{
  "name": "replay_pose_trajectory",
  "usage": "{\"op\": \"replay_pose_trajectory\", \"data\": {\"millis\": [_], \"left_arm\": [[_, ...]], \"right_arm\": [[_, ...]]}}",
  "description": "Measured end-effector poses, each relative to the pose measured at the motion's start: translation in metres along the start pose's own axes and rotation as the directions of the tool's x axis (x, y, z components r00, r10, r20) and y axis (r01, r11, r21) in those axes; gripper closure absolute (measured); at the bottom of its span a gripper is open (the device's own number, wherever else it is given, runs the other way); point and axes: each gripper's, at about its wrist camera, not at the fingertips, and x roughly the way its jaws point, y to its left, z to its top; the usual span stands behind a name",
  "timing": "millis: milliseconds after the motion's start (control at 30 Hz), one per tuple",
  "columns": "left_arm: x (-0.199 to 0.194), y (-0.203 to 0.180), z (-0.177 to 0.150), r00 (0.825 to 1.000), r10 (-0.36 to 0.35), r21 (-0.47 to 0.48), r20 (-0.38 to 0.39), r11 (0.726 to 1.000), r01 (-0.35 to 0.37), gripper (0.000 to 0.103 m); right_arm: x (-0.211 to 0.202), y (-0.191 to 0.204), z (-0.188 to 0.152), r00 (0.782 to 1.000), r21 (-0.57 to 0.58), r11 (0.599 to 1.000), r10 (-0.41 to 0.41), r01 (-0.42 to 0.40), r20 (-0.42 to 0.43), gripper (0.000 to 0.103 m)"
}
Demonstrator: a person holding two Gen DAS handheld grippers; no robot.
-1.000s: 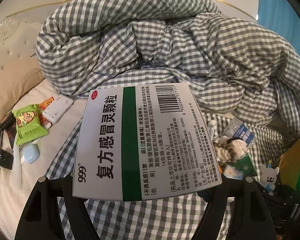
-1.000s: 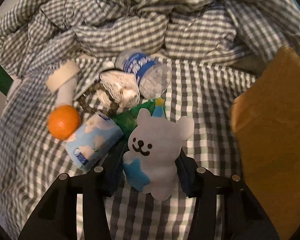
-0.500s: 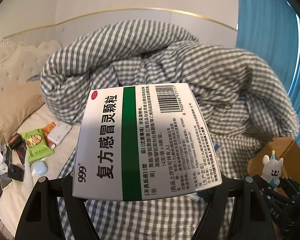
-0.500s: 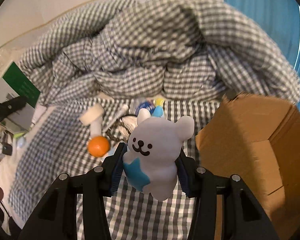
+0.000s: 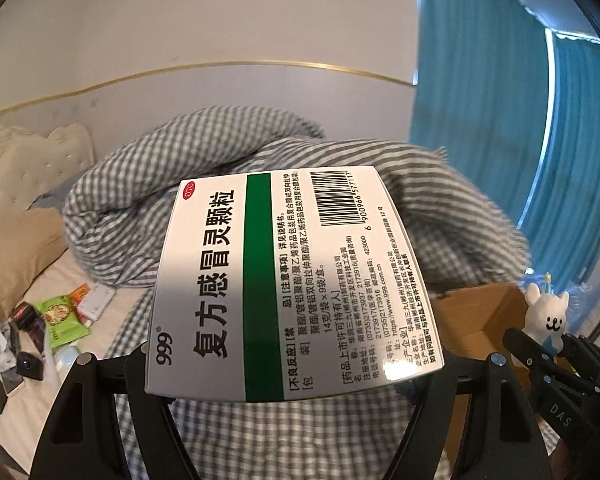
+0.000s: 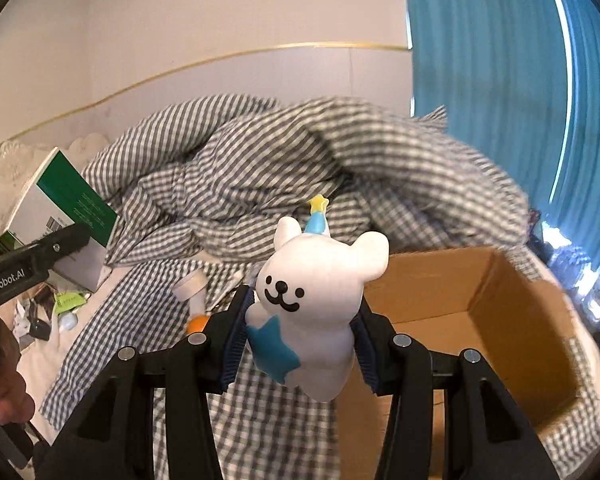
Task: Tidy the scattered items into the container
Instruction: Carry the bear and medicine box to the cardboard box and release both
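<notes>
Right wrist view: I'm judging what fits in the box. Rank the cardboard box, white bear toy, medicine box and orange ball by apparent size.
1. cardboard box
2. white bear toy, enlarged by nearness
3. medicine box, farther off, so unsure against the bear
4. orange ball, partly hidden

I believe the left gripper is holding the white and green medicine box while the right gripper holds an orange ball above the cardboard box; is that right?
Not quite. The right gripper holds a white bear figurine, not an orange ball, as the right wrist view shows. The rest stands: the left gripper holds the medicine box, and the cardboard box is open beside the figurine.

white-green medicine box point(image 5: 284, 280) and white bear figurine point(image 6: 314, 304) held aloft beside open cardboard box point(image 6: 480, 320).
</notes>
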Motion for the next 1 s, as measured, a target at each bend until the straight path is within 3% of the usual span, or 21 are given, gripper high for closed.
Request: {"op": "replay_pose_trajectory", "data": {"millis": [300, 533, 800, 833, 900, 933, 1000], "left_arm": [[-0.015, -0.077, -0.001, 0.994, -0.113, 0.052, 0.007, 0.992, 0.113, 0.024], [-0.014, -0.129, -0.009, 0.986, -0.169, 0.102, -0.011, 0.98, 0.169, 0.024], [0.002, -0.156, -0.018, 0.983, -0.18, 0.129, -0.037, 0.974, 0.184, 0.024], [0.001, -0.159, -0.018, 0.983, -0.181, 0.13, -0.039, 0.974, 0.185, 0.024], [0.003, -0.167, -0.021, 0.982, -0.182, 0.138, -0.046, 0.973, 0.187, 0.024], [0.006, -0.168, -0.02, 0.982, -0.181, 0.141, -0.048, 0.972, 0.186, 0.024], [0.012, -0.169, -0.022, 0.982, -0.181, 0.147, -0.053, 0.971, 0.186, 0.024]], "right_arm": [[-0.039, -0.074, -0.005, 0.994, 0.055, 0.993, -0.108, 0.108, 0.001, 0.056], [-0.036, -0.127, -0.021, 0.986, 0.095, 0.982, -0.155, 0.16, -0.061, 0.056], [-0.014, -0.154, -0.035, 0.983, 0.099, 0.982, -0.154, 0.164, -0.098, 0.055], [-0.015, -0.156, -0.036, 0.983, 0.097, 0.981, -0.157, 0.166, -0.095, 0.053], [-0.015, -0.16, -0.037, 0.982, 0.092, 0.98, -0.168, 0.176, -0.088, 0.034], [-0.015, -0.161, -0.037, 0.98, 0.088, 0.979, -0.179, 0.186, -0.081, 0.029], [-0.018, -0.165, -0.037, 0.979, 0.088, 0.976, -0.193, 0.198, -0.062, 0.026]]}}
